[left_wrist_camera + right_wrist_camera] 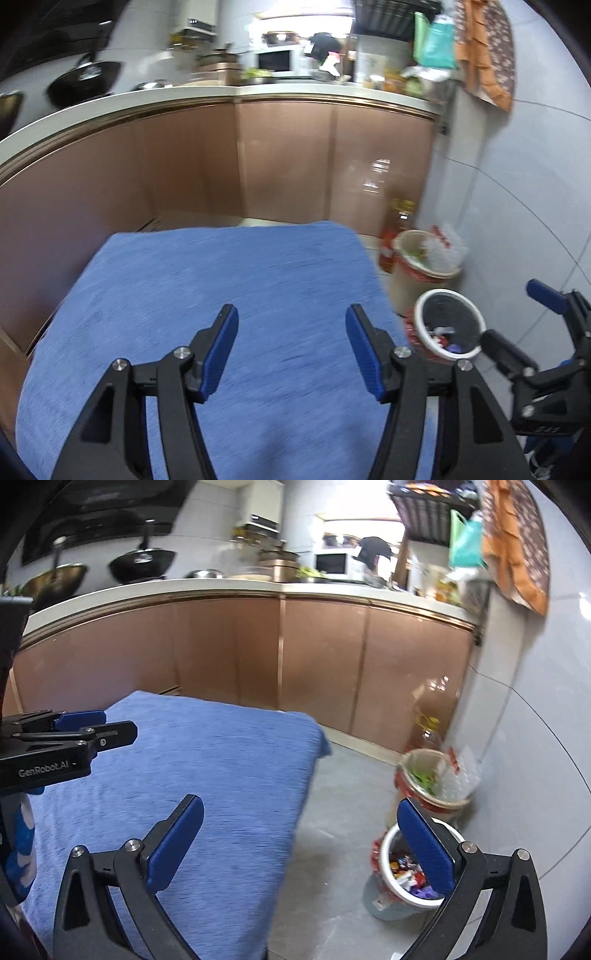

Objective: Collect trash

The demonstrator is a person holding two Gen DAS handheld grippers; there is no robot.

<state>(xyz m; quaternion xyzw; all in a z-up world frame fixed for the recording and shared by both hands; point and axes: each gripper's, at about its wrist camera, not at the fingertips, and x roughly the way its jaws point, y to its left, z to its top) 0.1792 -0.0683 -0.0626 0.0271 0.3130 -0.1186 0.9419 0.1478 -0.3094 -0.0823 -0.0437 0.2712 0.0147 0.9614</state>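
A: Nearest items?
B: Left gripper (291,350), black frame with blue pads, jaws parted about halfway, nothing between them. Right gripper (301,853), same build, jaws spread very wide, nothing held. No earlier view to compare.

A: Beneath them?
B: Blue woven cloth covering a flat table top (221,280); bare where it shows. The left gripper hangs over it; the right gripper straddles its right edge.

A: The trash?
B: Small white round plastic bin with dark liner (388,853) on the grey floor, right of the cloth, holding mixed coloured wrappers (404,871). In the right wrist view the right pad overlaps its rim.

A: Behind that?
B: Beige round bin with red liner (428,771), green scraps inside, against the grey wall.

A: Farthest?
B: Copper-brown cabinet fronts (288,162) under a white counter, black wok (142,565) on top; blurred.
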